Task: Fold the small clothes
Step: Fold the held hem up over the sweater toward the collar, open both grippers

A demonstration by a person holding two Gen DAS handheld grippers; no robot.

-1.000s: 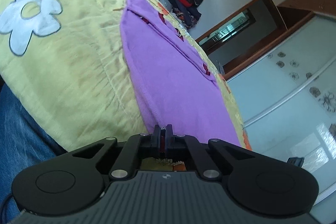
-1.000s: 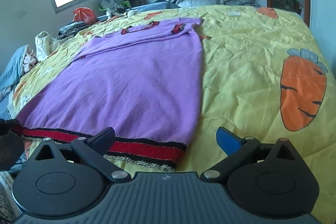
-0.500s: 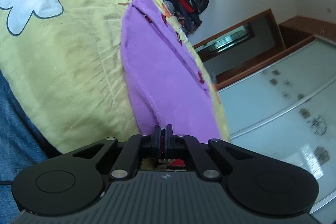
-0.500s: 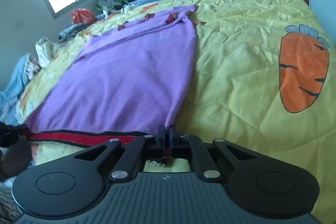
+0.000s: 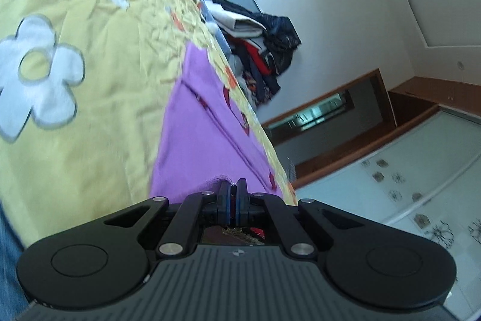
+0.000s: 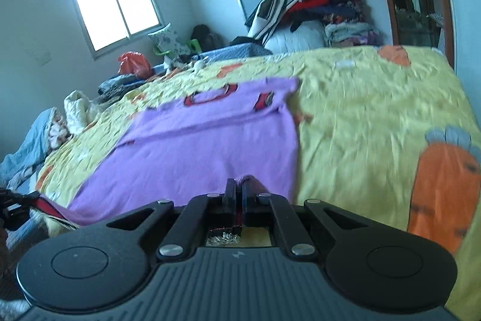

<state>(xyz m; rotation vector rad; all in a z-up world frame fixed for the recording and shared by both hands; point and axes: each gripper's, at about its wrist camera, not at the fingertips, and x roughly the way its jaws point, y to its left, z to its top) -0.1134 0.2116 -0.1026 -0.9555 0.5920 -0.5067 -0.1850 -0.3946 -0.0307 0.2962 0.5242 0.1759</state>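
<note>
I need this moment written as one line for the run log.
step: fold hem up | left tongs: shut on purple sweater hem | right tongs: shut on hem | sweater: flat on yellow bedspread

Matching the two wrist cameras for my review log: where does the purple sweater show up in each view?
Left wrist view: the purple sweater runs as a slanted band from centre down to the left hand-held gripper, which is shut on its hem.
Right wrist view: the sweater lies spread across the centre-left, its near edge pinched in the right hand-held gripper.
Shared landmark: the pile of clothes against the far wall.
</note>
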